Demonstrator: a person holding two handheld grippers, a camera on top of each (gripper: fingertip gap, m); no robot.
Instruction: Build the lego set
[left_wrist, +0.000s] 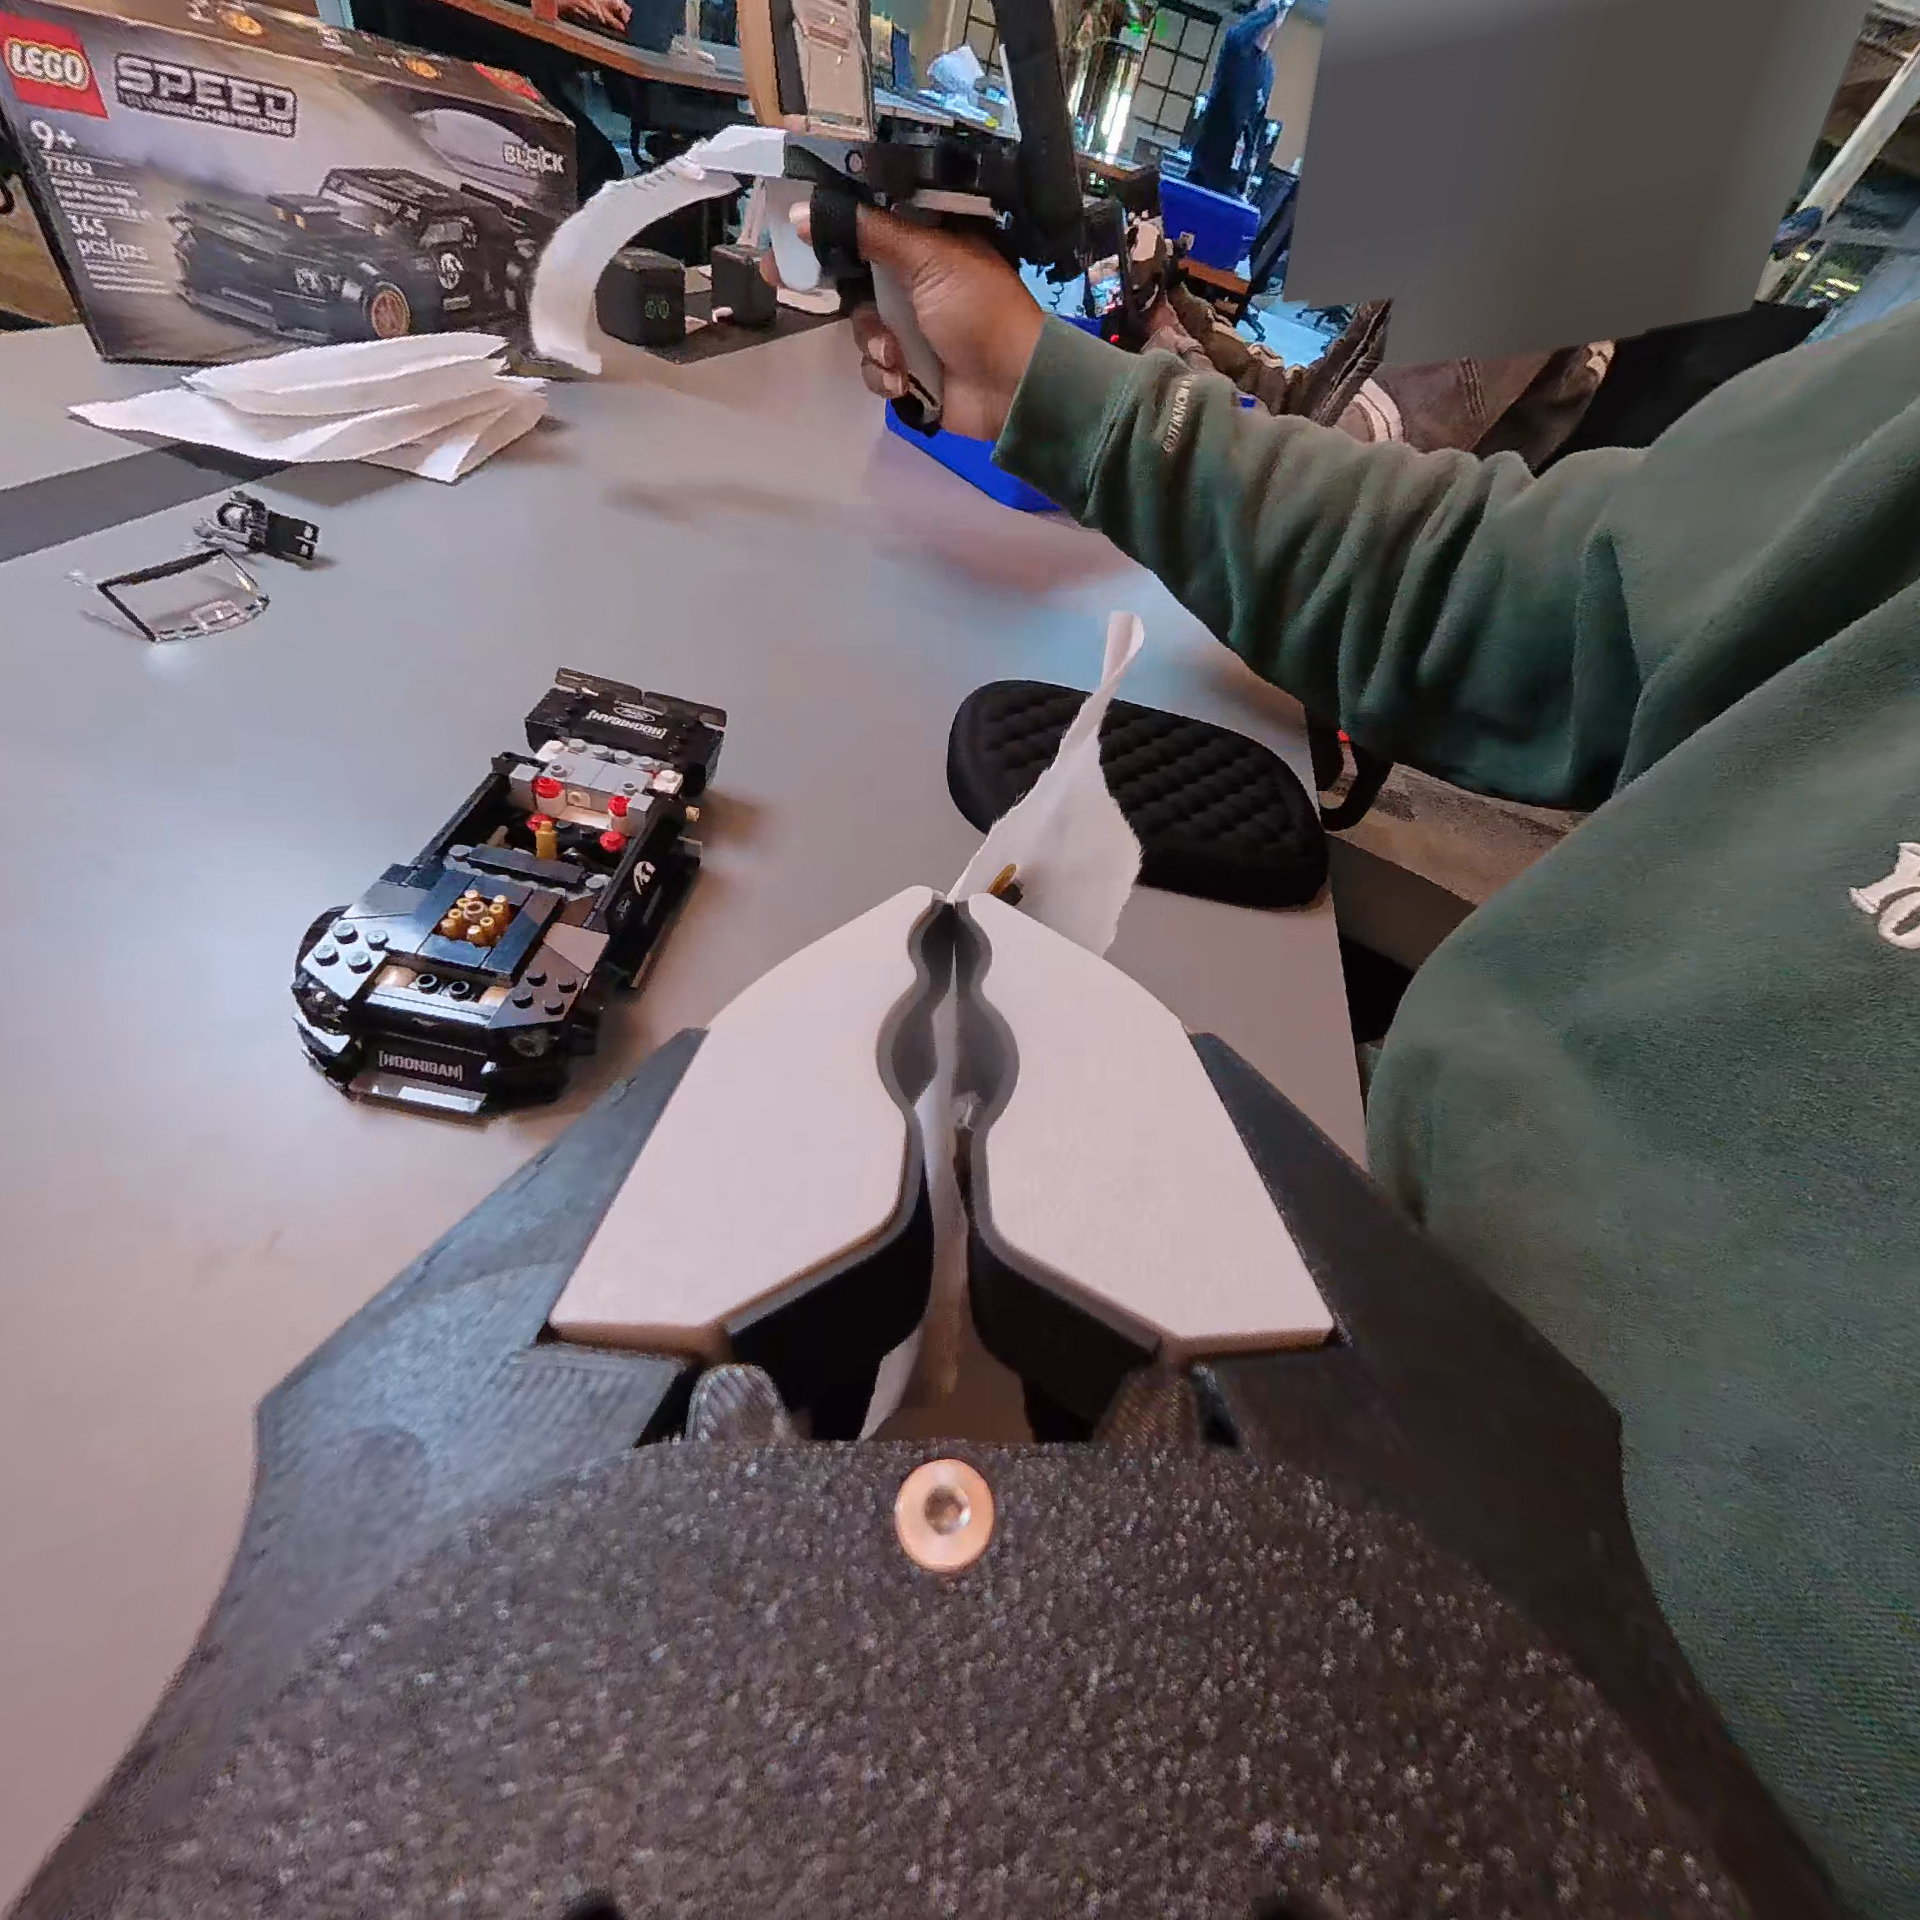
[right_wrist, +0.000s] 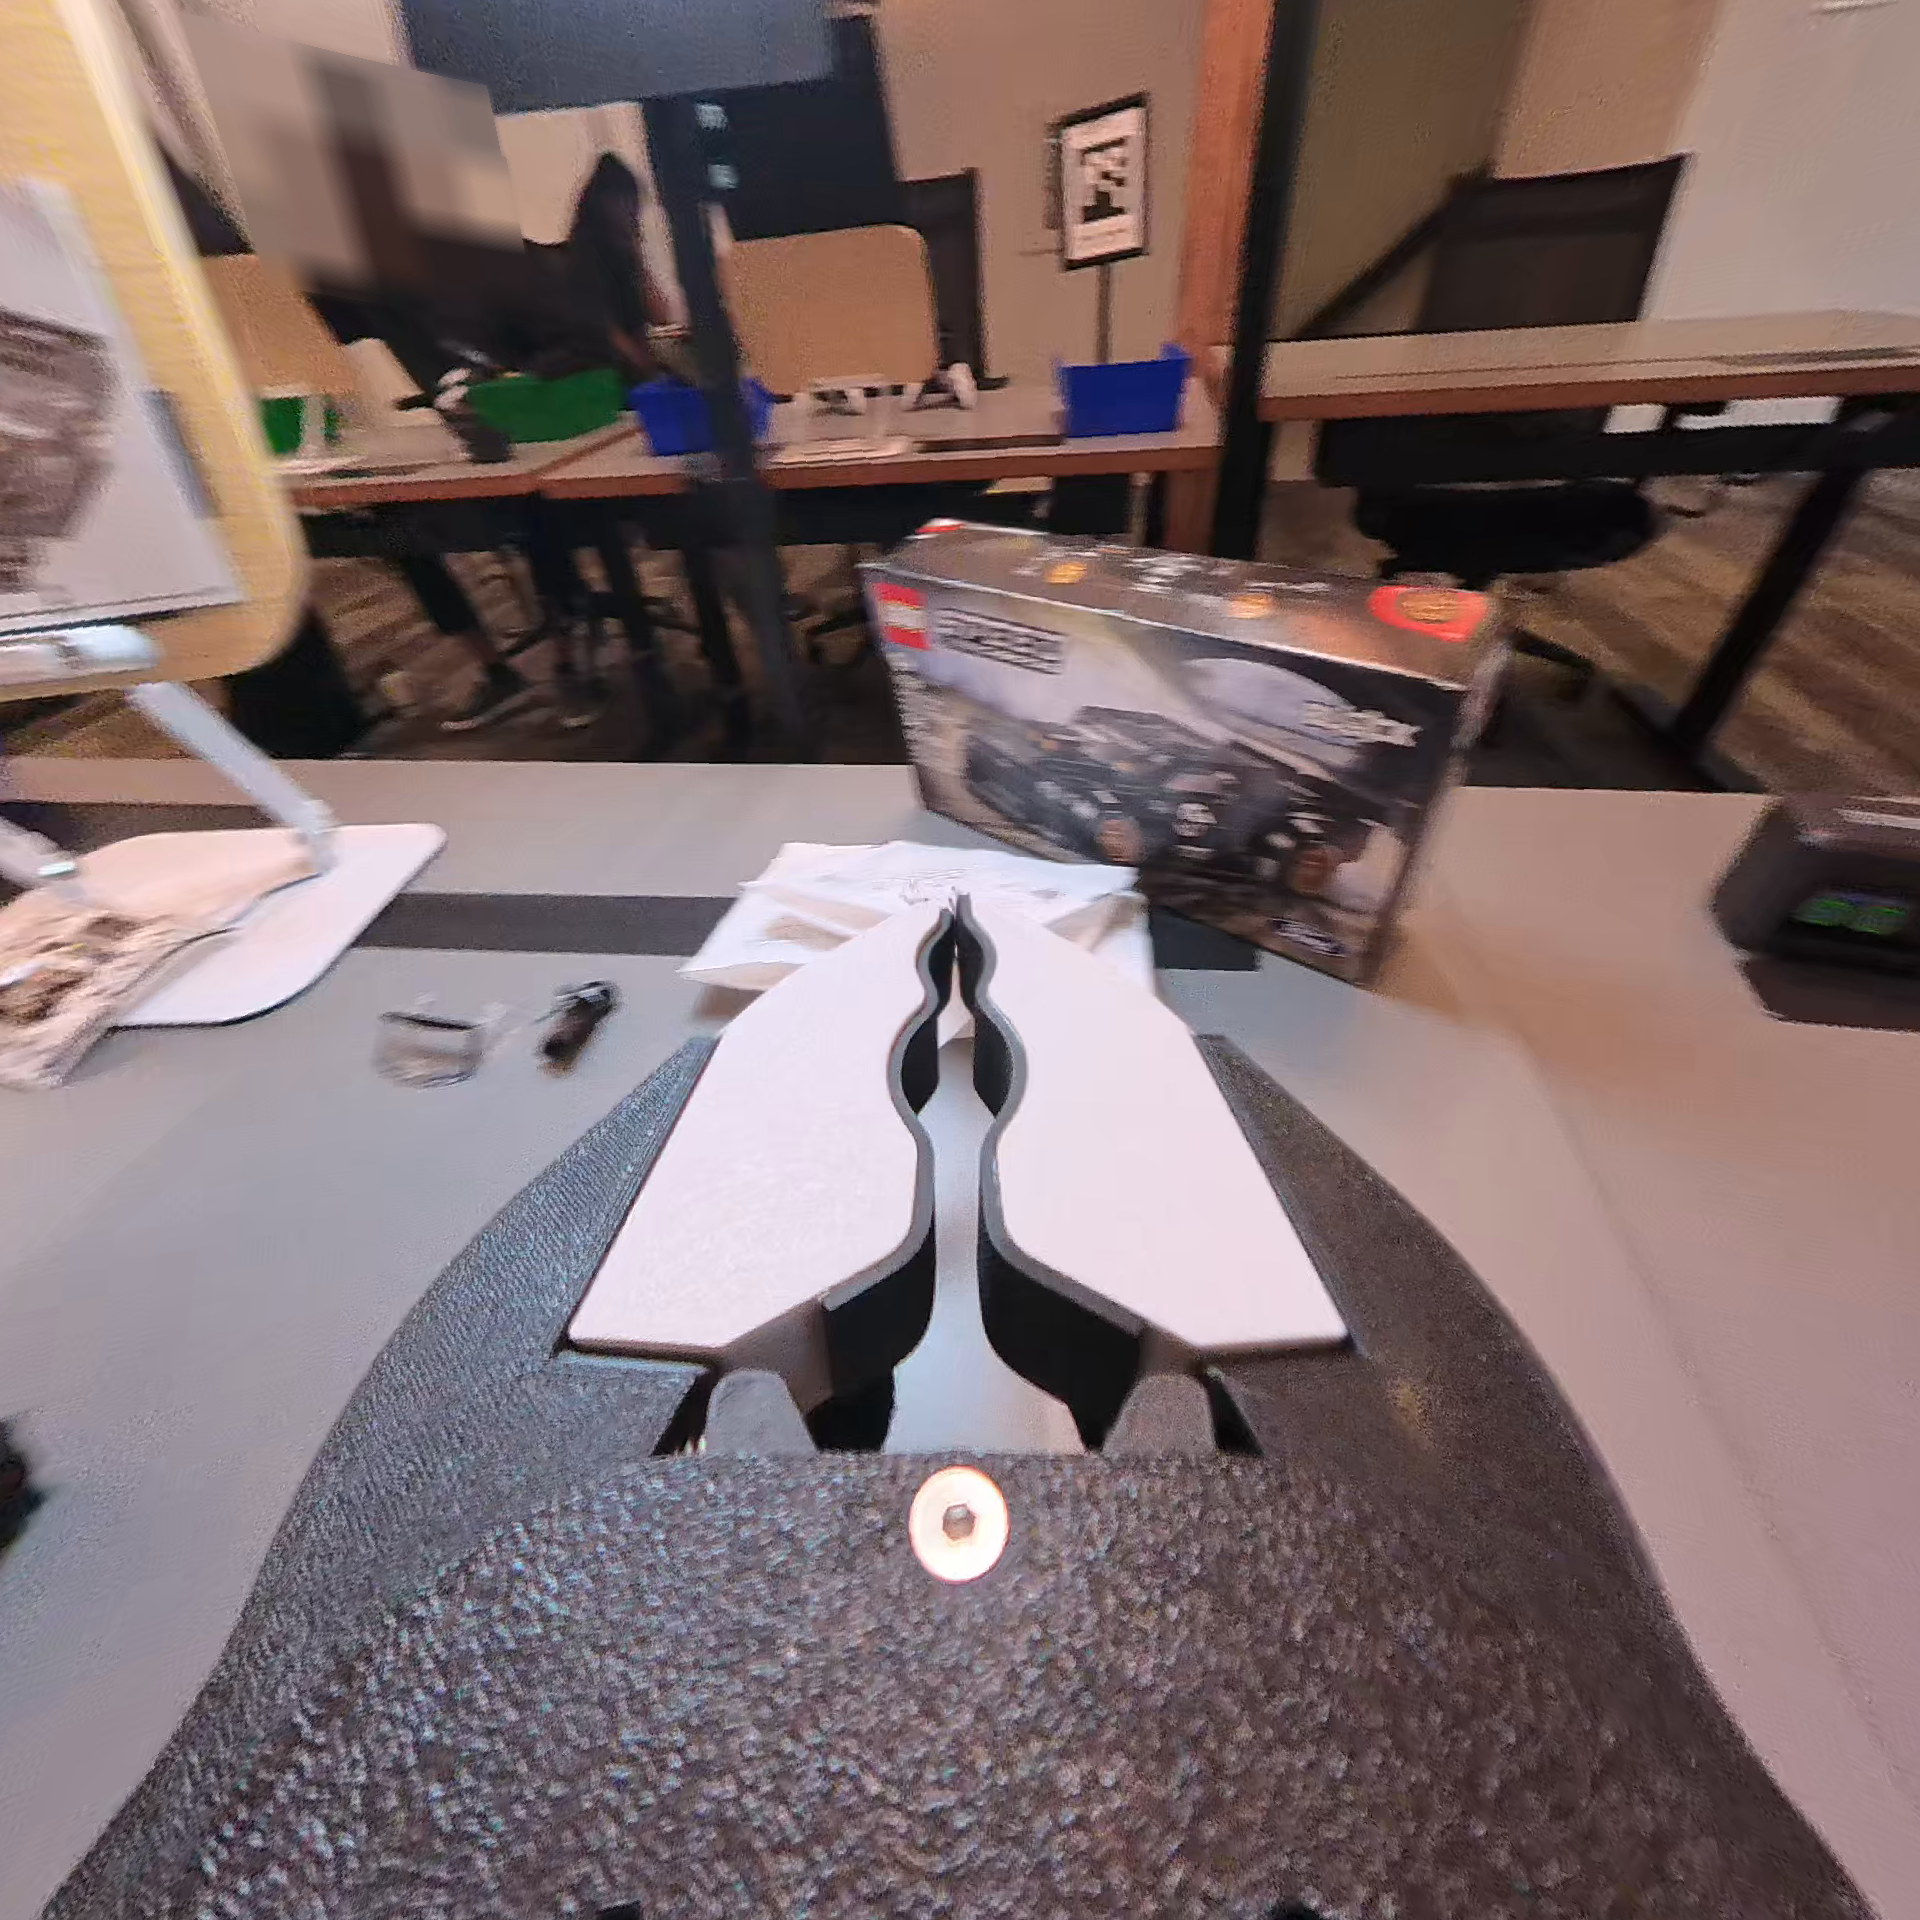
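Observation:
A partly built black Lego car (left_wrist: 499, 904) sits on the grey table (left_wrist: 208, 1195), left of my left gripper (left_wrist: 951, 906). The left gripper is shut on a torn white paper bag (left_wrist: 1060, 821), with a small gold piece (left_wrist: 1006, 878) showing at its tips. My right gripper (left_wrist: 800, 161) is raised at the far side in a person's hand. It is shut on a torn strip of white paper (left_wrist: 582, 260) that hangs down. In the right wrist view the right gripper (right_wrist: 956, 909) has its jaws together, over a pile of paper bags (right_wrist: 821, 894).
The set's box (left_wrist: 270, 177) (right_wrist: 1195, 748) stands at the back. Empty white bags (left_wrist: 332, 405), a clear windshield piece (left_wrist: 177, 603) (right_wrist: 426, 1039) and a small black part (left_wrist: 265, 530) (right_wrist: 577, 1018) lie near it. A black padded rest (left_wrist: 1174, 790) is at the table's right edge. A booklet stand (right_wrist: 260, 904) is at the left. One gripper's finger ends stand about 45 centimetres off the other's.

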